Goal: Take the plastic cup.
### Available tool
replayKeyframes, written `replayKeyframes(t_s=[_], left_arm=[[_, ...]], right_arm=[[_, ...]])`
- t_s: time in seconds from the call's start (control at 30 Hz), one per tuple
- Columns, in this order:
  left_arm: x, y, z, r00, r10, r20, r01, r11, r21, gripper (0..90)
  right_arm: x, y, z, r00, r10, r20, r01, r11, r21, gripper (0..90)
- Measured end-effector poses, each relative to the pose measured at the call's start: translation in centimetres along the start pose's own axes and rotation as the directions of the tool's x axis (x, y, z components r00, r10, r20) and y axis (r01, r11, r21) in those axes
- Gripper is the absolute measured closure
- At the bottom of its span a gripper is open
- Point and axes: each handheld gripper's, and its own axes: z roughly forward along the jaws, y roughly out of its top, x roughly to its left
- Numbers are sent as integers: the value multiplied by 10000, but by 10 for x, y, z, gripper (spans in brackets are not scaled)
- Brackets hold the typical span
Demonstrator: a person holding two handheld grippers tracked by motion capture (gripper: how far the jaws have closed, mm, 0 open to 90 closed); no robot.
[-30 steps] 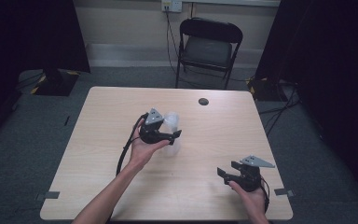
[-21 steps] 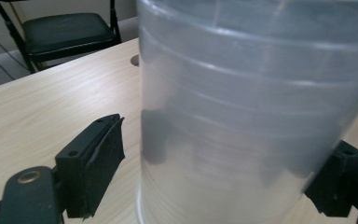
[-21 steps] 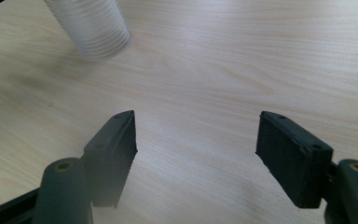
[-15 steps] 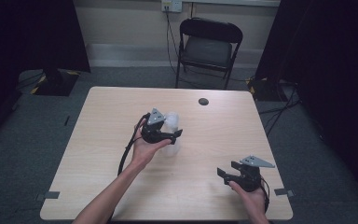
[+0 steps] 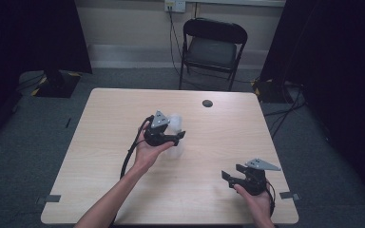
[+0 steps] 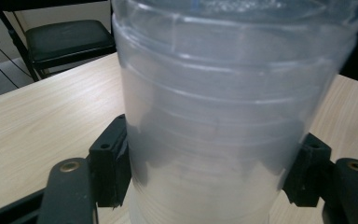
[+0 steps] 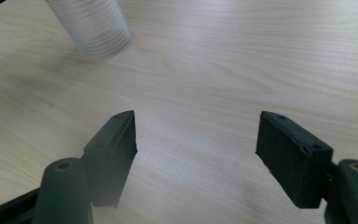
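A stack of translucent plastic cups (image 5: pixel 174 119) stands upright near the middle of the wooden table (image 5: pixel 100 142). My left gripper (image 5: pixel 177 136) has just been closing on it. In the left gripper view both black pads (image 6: pixel 113 163) press against the sides of the cup stack (image 6: pixel 223 116), low on its wall. My right gripper (image 5: pixel 233 175) rests near the table's front right, held by a hand, jaws open. In the right gripper view nothing lies between the jaws of the right gripper (image 7: pixel 196 154), and the ribbed cup stack (image 7: pixel 95 28) shows far off at the top left.
A small dark round object (image 5: pixel 207 103) lies on the table toward the far edge. A black folding chair (image 5: pixel 214 47) stands beyond the table. Bare tabletop (image 7: pixel 214 70) spreads in front of the right gripper. Dark curtains flank the room.
The left gripper's jaws have drawn in against the cup stack that stood between them. Both hands have kept their places.
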Motion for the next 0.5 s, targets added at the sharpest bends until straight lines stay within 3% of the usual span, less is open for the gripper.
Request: replayKeyframes(t_s=[0.33, 0.5], left_arm=[[1, 2, -4, 10000, -69, -28, 69, 9999, -107, 310], [-3, 5, -4, 9999, 107, -98, -108, 9999, -75, 310]], right_arm=[[0, 0, -1, 10000, -19, 33, 19, 10000, -23, 284], [0, 0, 0, 10000, 36, 1, -36, 10000, -5, 284]])
